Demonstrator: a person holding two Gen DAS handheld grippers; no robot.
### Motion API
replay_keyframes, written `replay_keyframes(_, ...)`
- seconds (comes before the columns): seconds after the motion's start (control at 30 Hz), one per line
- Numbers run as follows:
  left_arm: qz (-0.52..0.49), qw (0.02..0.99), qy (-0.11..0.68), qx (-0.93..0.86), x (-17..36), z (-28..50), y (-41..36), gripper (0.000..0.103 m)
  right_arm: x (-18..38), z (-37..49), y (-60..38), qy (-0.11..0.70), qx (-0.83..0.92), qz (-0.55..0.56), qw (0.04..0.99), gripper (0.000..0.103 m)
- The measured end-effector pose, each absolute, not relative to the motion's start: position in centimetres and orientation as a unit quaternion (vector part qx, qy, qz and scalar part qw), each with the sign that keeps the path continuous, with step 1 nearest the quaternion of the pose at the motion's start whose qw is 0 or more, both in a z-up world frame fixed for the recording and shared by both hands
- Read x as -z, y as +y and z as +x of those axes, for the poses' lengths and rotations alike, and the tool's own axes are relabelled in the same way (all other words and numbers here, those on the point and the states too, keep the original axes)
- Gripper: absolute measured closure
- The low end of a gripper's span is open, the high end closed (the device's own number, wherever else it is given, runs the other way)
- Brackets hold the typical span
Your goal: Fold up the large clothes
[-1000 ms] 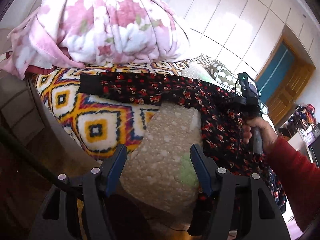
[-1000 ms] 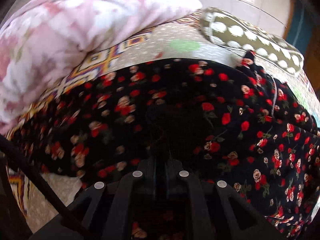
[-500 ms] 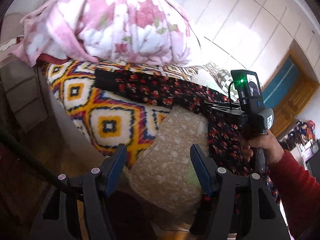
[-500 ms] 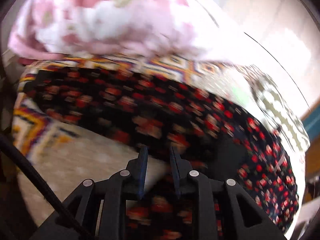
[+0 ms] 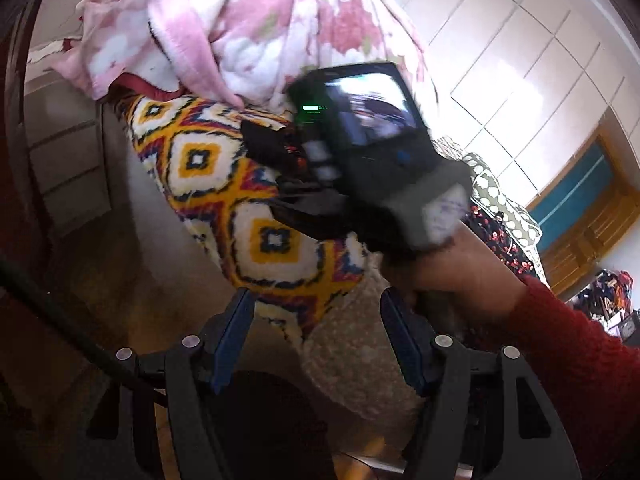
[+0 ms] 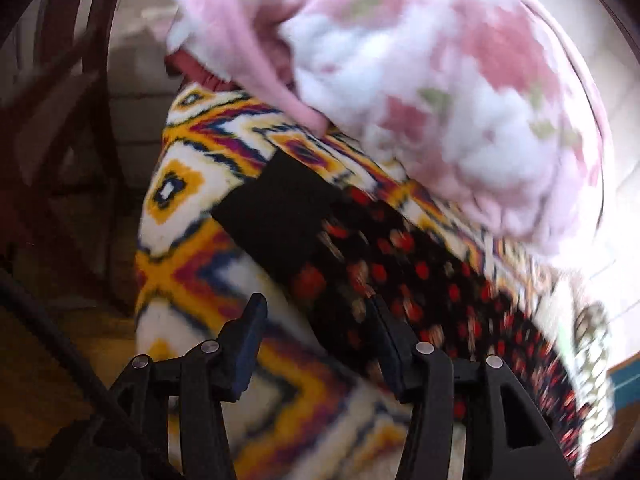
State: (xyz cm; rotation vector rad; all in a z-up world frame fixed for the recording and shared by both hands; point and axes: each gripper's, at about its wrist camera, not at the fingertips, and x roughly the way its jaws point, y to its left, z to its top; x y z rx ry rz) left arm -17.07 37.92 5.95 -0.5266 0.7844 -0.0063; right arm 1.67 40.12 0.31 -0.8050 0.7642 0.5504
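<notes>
A black garment with red flowers [image 6: 404,276] lies stretched across the bed, with its plain black cuff [image 6: 276,216] at the left end. My right gripper [image 6: 316,332] is open and empty, just short of that cuff end. In the left wrist view the right gripper's body [image 5: 372,152] hides most of the garment; a strip [image 5: 496,236] shows to its right. My left gripper [image 5: 316,336] is open and empty at the bed's near corner.
A yellow, white and purple patterned blanket [image 5: 240,200] covers the bed corner. A bunched pink floral blanket [image 6: 440,80] sits behind the garment. A polka-dot pillow [image 5: 500,200] lies farther right. Drawers [image 5: 64,152] stand at left. White wardrobe doors [image 5: 520,60] are behind.
My right gripper opened, letting go of the garment, and swung left to the cuff end. It now crosses in front of the left gripper's camera. The left gripper stayed open.
</notes>
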Motion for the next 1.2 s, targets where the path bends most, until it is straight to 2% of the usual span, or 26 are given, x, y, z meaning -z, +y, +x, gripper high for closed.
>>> replay_keyframes(0.03,-0.255,0.890,0.378,0.002,-5.9,-17.1,38.0,0.039,0.3,1.9,41.0,0.350,-0.245,-0.392,0.815,0.048)
replay_keyframes(0.07,-0.257,0.890,0.378,0.002,-5.9,-17.1,38.1,0.039,0.5,2.2,41.4,0.346,-0.237,-0.396,0.816,0.060)
replay_keyframes(0.1,-0.259,0.889,0.377,0.002,-5.9,-17.1,38.1,0.039,0.5,2.7,41.6,0.355,-0.238,-0.388,0.816,0.094)
replay_keyframes(0.17,-0.256,0.891,0.376,0.005,-6.0,-17.1,37.9,0.039,0.0,4.0,41.1,0.394,-0.226,-0.355,0.817,0.093)
replay_keyframes(0.3,-0.240,0.897,0.371,0.013,-6.8,-16.9,36.7,0.039,-4.5,5.4,36.1,0.398,-0.198,-0.264,0.856,0.093)
replay_keyframes(0.5,-0.218,0.906,0.360,0.044,-8.6,-16.5,33.5,0.039,-13.7,6.7,19.1,0.392,-0.103,-0.108,0.908,0.093)
replay_keyframes(0.63,-0.193,0.912,0.357,0.067,-9.9,-16.2,30.2,0.039,-17.0,6.0,5.5,0.388,-0.011,-0.036,0.921,0.093)
replay_keyframes(0.77,-0.167,0.911,0.366,0.084,-10.3,-15.6,27.1,0.038,-16.7,4.8,-8.2,0.403,0.092,0.039,0.910,0.093)
replay_keyframes(0.93,-0.151,0.902,0.392,0.100,-9.9,-13.9,23.9,0.038,-12.5,2.1,-22.0,0.425,0.189,0.107,0.878,0.093)
replay_keyframes(0.97,-0.149,0.900,0.397,0.102,-9.8,-13.5,23.4,0.038,-11.4,1.9,-23.8,0.439,0.188,0.123,0.870,0.090)
replay_keyframes(1.0,-0.148,0.898,0.400,0.102,-9.6,-13.1,23.0,0.038,-9.8,1.7,-25.6,0.456,0.187,0.140,0.859,0.083)
replay_keyframes(1.07,-0.146,0.895,0.409,0.104,-9.5,-12.6,22.2,0.038,-8.4,0.9,-27.5,0.463,0.192,0.157,0.851,0.079)
replay_keyframes(1.13,-0.138,0.894,0.413,0.106,-9.6,-12.5,21.4,0.038,-8.5,-0.9,-29.4,0.442,0.186,0.195,0.856,0.073)
replay_keyframes(1.17,-0.132,0.895,0.414,0.105,-9.6,-12.4,21.1,0.038,-8.8,-1.8,-30.3,0.433,0.184,0.210,0.857,0.065)
replay_keyframes(1.2,-0.126,0.895,0.414,0.105,-9.7,-12.3,20.8,0.038,-9.5,-2.7,-30.9,0.424,0.192,0.217,0.858,0.061)
